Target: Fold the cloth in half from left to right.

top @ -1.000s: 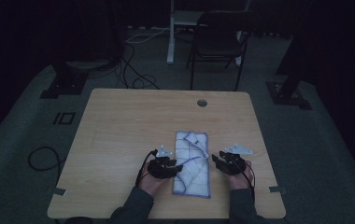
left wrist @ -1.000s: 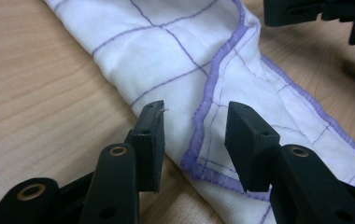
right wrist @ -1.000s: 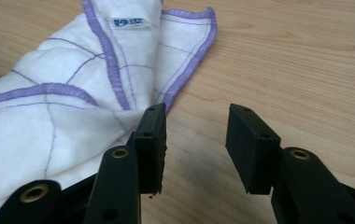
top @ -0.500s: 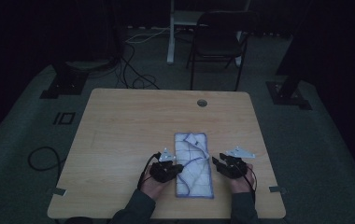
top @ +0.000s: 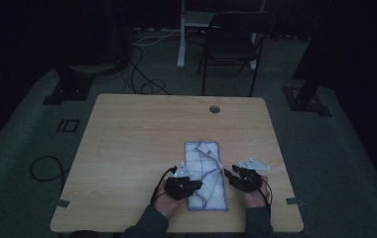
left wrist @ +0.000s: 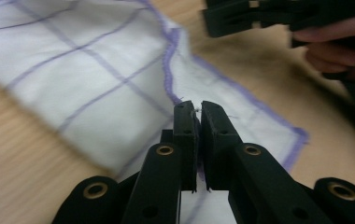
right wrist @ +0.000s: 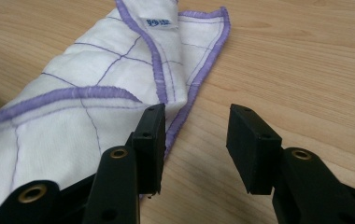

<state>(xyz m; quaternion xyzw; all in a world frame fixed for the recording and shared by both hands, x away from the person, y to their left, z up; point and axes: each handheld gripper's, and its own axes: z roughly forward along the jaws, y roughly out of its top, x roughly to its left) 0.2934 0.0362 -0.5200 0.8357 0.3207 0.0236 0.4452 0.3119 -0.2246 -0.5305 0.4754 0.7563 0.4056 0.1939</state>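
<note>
A white cloth (top: pixel 206 173) with purple hem and grid lines lies folded lengthwise on the wooden table (top: pixel 142 139), near the front edge. My left gripper (top: pixel 196 186) is at its near left side. In the left gripper view its jaws (left wrist: pixel 198 105) have just been closing and now pinch a fold of the cloth (left wrist: pixel 96 79) between them. My right gripper (top: pixel 228 174) stands open at the cloth's right edge. In the right gripper view, one jaw of the right gripper (right wrist: pixel 196 116) hangs over the hem of the cloth (right wrist: pixel 87 93), the other over bare wood.
A round cable hole (top: pixel 215 109) sits at the table's far side. A dark chair (top: pixel 236 44) and a white post (top: pixel 181 34) stand behind the table. Cables (top: pixel 142 74) lie on the floor. The other gripper (left wrist: pixel 259 18) shows in the left gripper view.
My left gripper has shifted a little toward the near edge and to the right, and its jaws have shut on the cloth. The right gripper has stayed put.
</note>
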